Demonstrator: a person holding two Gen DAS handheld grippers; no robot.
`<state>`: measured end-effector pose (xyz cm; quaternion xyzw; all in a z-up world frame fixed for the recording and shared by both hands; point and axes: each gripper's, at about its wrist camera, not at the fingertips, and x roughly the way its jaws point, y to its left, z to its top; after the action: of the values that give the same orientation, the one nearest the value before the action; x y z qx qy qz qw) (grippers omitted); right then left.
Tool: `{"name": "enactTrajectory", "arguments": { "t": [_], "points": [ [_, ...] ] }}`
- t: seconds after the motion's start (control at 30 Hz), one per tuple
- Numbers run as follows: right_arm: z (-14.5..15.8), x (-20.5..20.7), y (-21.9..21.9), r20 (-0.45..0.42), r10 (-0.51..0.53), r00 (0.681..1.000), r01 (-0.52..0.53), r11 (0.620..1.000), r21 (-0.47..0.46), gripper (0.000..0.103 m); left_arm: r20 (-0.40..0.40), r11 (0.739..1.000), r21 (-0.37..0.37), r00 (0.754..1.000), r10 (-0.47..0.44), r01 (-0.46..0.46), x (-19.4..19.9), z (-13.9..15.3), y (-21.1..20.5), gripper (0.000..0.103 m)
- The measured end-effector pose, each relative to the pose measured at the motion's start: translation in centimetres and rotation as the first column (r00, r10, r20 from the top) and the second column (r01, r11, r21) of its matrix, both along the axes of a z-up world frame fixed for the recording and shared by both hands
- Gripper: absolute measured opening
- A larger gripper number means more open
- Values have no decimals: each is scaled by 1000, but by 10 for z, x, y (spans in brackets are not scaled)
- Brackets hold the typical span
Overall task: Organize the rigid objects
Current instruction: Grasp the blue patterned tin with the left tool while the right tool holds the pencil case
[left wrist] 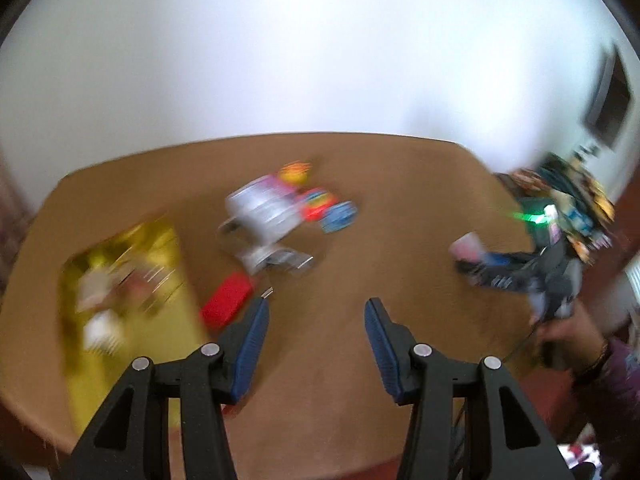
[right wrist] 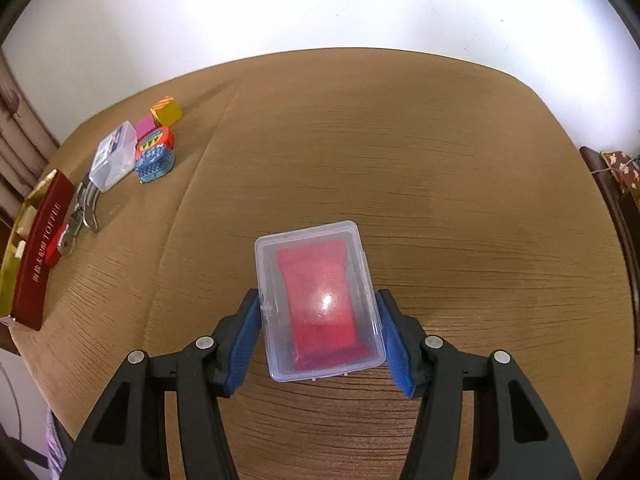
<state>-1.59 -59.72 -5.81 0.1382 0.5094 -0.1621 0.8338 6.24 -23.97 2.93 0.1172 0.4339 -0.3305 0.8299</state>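
Note:
My right gripper (right wrist: 318, 300) is shut on a clear plastic box (right wrist: 318, 300) with a red packet inside, held just above the brown table (right wrist: 440, 160). In the blurred left wrist view my left gripper (left wrist: 316, 308) is open and empty above the table (left wrist: 400, 200); the right gripper with its box (left wrist: 468, 246) shows at the right. A second clear box (right wrist: 114, 156), small coloured tins (right wrist: 154, 152) and a yellow cube (right wrist: 166, 110) sit at the far left. The same cluster shows in the left wrist view (left wrist: 272, 208).
A gold tray (right wrist: 24, 208) with a dark red toffee box (right wrist: 42, 248) stands at the table's left edge; the tray also shows in the left wrist view (left wrist: 120, 288). A metal clip (right wrist: 82, 212) and a small red block (left wrist: 226, 304) lie beside it. A white wall is behind.

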Motion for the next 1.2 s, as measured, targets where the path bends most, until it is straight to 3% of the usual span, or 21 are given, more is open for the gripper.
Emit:
{"name": "enactTrajectory", "arguments": {
  "t": [0.1, 0.2, 0.33, 0.5, 0.67, 0.87, 1.03, 1.1, 1.2],
  "points": [
    [-1, -8, 6, 32, 14, 999, -14, 1000, -4, 54, -4, 998, 45, 999, -44, 44, 29, -12, -50, 51],
    [-4, -12, 5, 72, 28, 997, -28, 1000, 1, 54, -121, 997, 70, 993, 1, 7, 67, -38, -86, 51],
    [-6, -15, 10, 110, 45, 993, -44, 999, -16, 55, -304, 995, 41, 947, 102, -94, 108, -73, -110, 51],
    [-7, -17, 9, 137, 49, 989, -51, 999, 8, 57, -358, 974, 35, 907, 221, -224, 137, -90, -125, 51],
    [-7, -19, 3, 171, 36, 985, -48, 997, 66, 57, -368, 946, 112, 872, 324, -304, 153, -109, -137, 51],
    [-9, -19, 2, 187, 36, 982, -55, 994, 96, 58, -385, 938, 139, 855, 348, -319, 155, -125, -148, 51],
    [-6, -27, -3, 195, 38, 980, -60, 992, 107, 60, -347, 926, 193, 860, 373, -324, 154, -130, -164, 51],
    [-6, -27, -3, 196, 38, 980, -60, 993, 105, 60, -334, 919, 196, 858, 391, -342, 154, -133, -172, 45],
    [-5, -28, -3, 198, 38, 980, -60, 993, 106, 61, -321, 924, 194, 869, 376, -328, 148, -134, -176, 44]
  ]
}}
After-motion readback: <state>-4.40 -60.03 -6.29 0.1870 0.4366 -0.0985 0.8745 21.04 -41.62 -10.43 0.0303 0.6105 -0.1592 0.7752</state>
